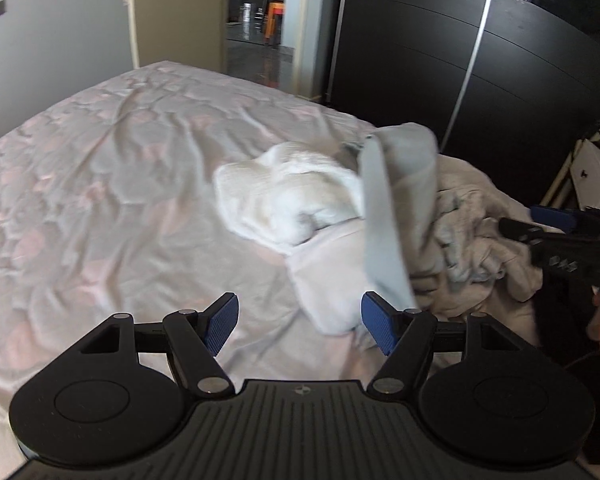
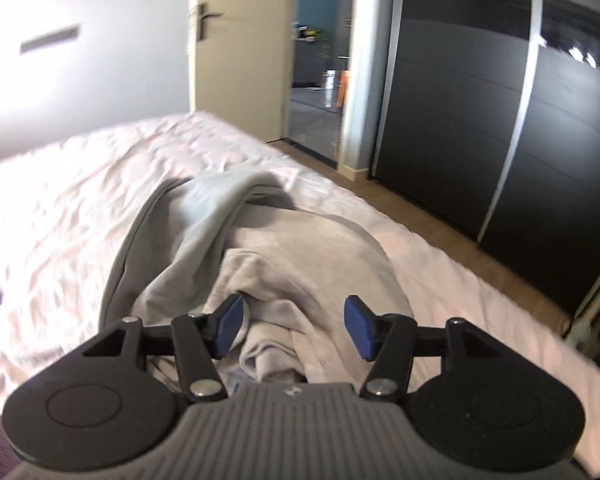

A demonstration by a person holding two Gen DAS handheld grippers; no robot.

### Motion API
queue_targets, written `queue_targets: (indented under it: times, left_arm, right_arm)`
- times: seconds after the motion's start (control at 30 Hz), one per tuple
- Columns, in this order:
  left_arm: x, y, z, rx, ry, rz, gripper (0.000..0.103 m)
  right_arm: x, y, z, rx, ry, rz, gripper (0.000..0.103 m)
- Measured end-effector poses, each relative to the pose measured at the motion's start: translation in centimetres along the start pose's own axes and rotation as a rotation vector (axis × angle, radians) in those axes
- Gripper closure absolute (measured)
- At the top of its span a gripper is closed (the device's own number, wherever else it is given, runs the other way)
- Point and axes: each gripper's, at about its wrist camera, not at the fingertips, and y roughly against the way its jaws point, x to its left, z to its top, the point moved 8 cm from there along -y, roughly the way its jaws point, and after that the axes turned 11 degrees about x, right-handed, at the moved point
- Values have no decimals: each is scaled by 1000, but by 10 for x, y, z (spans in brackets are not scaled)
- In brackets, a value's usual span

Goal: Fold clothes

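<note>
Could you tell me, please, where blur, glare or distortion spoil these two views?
Left wrist view: the grey garment is smeared by motion, and the wardrobe edges bow from the fisheye. Right wrist view: the bedsheet is washed out and streaky, the wall glares white, the clothes pile is soft.

A bedroom in a home is shown. A wide bed [image 1: 100, 184] is covered by a rumpled pale sheet, with loose clothes [image 1: 460, 216] heaped on it. A dark sliding wardrobe [image 2: 480, 100] is seen at the right, and an open door [image 2: 236, 60] beyond the bed.
</note>
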Motion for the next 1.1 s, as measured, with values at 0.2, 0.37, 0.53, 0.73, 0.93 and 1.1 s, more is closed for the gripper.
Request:
queue_targets:
  times: [0.2, 0.37, 0.53, 0.73, 0.93, 1.1]
  left_arm:
    - [-36, -37, 33, 33, -29, -108, 36]
    - [-47, -69, 54, 60, -47, -115, 36]
    - [-40, -94, 61, 115, -46, -117, 80]
    - [-25, -91, 64, 98, -55, -57, 100]
    - [-20, -86, 62, 102, -50, 6, 101]
    - [-19, -67, 59, 83, -40, 14, 97]
  right_arm:
    - [4, -26, 12, 16, 89, -25, 48]
    - [-2, -37, 17, 40, 141, -24, 51]
    - [-5, -48, 12, 88, 112, 28, 87]
    - [-34, -25, 37, -12, 58, -114, 94]
    - [-108, 46, 83, -226, -83, -368, 95]
    - [-133, 118, 127, -387, -104, -445, 95]
